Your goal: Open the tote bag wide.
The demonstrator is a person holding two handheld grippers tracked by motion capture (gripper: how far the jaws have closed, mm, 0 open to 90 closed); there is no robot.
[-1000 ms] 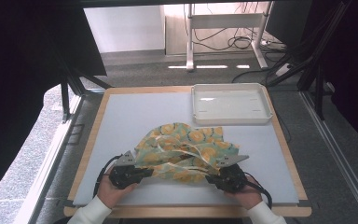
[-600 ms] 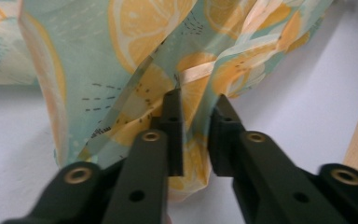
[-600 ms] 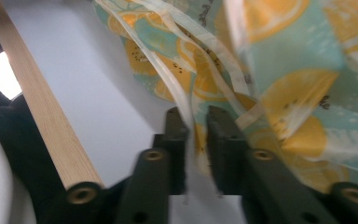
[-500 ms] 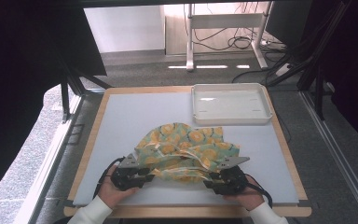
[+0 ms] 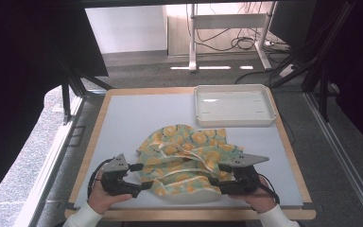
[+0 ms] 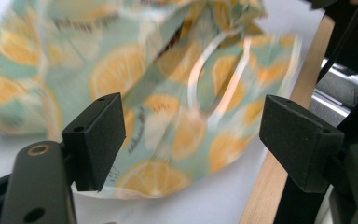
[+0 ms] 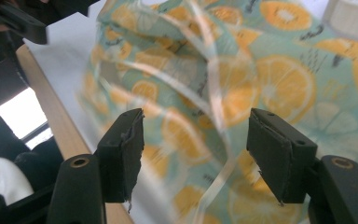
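Both grippers let go of the lemon-print cloth

Two pairs of black jaws have just been opening. A second ago each was clamped on the near edge of the crumpled mint-green fabric piece printed with orange citrus slices (image 5: 189, 158); now that cloth lies loose in a heap at the middle of the pale grey table top with a light wooden rim (image 5: 137, 113), its near edge fallen back towards the person. The left gripper (image 5: 144, 176) stands wide apart at the cloth's left edge, pads off the fabric. The right gripper (image 5: 222, 177), likewise spread, holds nothing, with cloth beyond its pads. A shallow white rectangular plastic tray (image 5: 234, 120) sits at the far right corner. Beyond are grey carpet and a white desk frame with trailing cables (image 5: 227, 38).
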